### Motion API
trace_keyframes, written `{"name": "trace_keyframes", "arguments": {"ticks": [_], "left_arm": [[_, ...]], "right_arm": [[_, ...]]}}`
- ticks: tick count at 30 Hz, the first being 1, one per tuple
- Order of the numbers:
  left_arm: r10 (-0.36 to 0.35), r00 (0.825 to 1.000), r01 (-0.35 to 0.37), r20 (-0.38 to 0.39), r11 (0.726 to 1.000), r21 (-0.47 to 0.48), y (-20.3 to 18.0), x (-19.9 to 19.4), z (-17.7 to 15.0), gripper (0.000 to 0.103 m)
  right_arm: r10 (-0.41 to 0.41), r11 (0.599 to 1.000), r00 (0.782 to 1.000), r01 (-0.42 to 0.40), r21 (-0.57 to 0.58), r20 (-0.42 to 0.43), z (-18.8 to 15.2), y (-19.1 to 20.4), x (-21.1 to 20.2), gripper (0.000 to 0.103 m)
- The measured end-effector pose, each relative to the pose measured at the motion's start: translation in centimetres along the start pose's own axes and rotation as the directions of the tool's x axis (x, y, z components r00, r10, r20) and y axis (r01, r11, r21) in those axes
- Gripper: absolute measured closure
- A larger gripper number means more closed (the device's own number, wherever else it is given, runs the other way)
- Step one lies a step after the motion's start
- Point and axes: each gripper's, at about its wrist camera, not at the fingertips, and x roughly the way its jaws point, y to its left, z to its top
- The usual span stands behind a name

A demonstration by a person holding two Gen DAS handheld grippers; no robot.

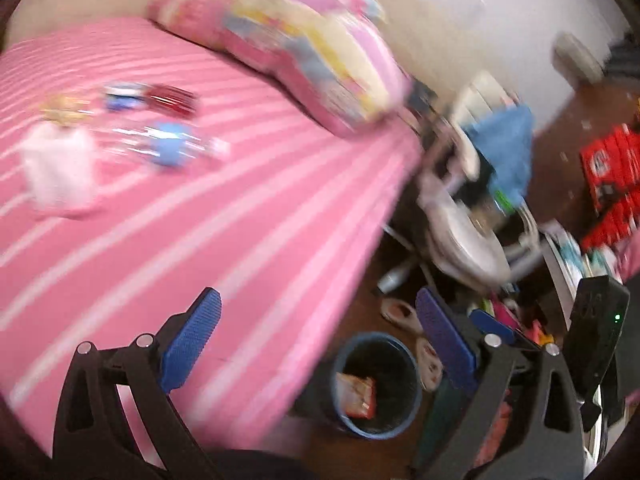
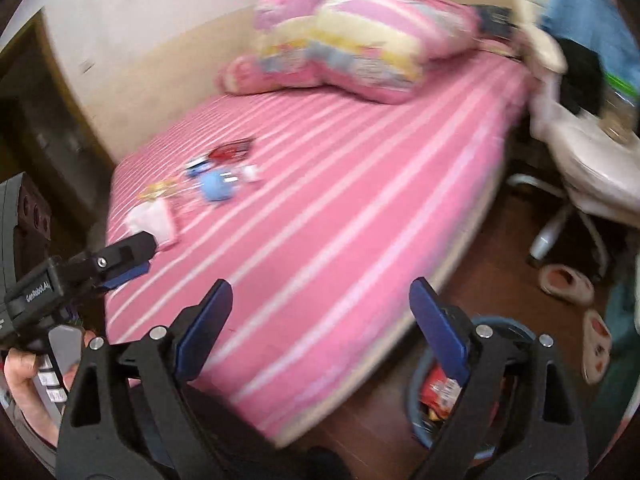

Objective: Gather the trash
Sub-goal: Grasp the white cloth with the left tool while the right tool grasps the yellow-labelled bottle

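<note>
Several pieces of trash lie on the pink striped bed point(image 1: 240, 220): a white tissue point(image 1: 60, 168), a yellow wrapper point(image 1: 64, 110), a blue-white wrapper point(image 1: 124, 96), a red wrapper point(image 1: 172, 98) and a clear bottle with a blue label point(image 1: 168, 144). The same pile shows in the right wrist view point(image 2: 216, 184). A blue trash bin point(image 1: 376, 384) stands on the floor by the bed with a red snack packet point(image 1: 358, 396) inside. My left gripper point(image 1: 316, 340) is open and empty over the bed edge. My right gripper point(image 2: 320, 328) is open and empty, the bin point(image 2: 424, 392) below its right finger.
A folded quilt and pillow point(image 1: 312, 52) lie at the head of the bed. A white chair with blue cloth point(image 1: 480, 200) stands beside the bed. Slippers point(image 2: 568, 284) lie on the wooden floor. Red boxes point(image 1: 612, 164) sit at the right. The left gripper shows in the right view point(image 2: 124, 256).
</note>
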Motion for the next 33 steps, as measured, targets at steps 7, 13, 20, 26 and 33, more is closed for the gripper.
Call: {"name": "trace_keyframes", "arguments": {"ticks": [7,13,20,26,33], "left_arm": [[0.181,0.981,-0.165,0.066,0.965,-0.202,14.2,-4.3,2.5,0.008],[0.263,0.962,-0.235,0.073,0.933,-0.271,21.8,-3.2,5.1,0.008],[0.257,0.964,-0.23,0.064,0.933,-0.276,26.0,0.3,8.2,0.008],[0.205,0.977,-0.171,0.062,0.923,-0.345,29.0,2.3,10.2,0.033],[0.117,0.993,-0.095,0.033,0.917,-0.387,31.4,2.8,10.3,0.085]], "right_arm": [[0.094,0.988,0.992,-0.103,-0.112,-0.081,2.8,9.9,7.2,0.014],[0.14,0.955,0.984,-0.163,-0.248,-0.108,6.6,18.6,12.2,0.014],[0.186,0.903,0.972,-0.227,-0.364,-0.145,12.6,27.8,19.9,0.014],[0.161,0.87,0.965,-0.238,-0.431,-0.208,15.7,33.4,26.8,0.014],[0.086,0.83,0.951,-0.233,-0.507,-0.297,15.1,38.6,35.0,0.014]]}}
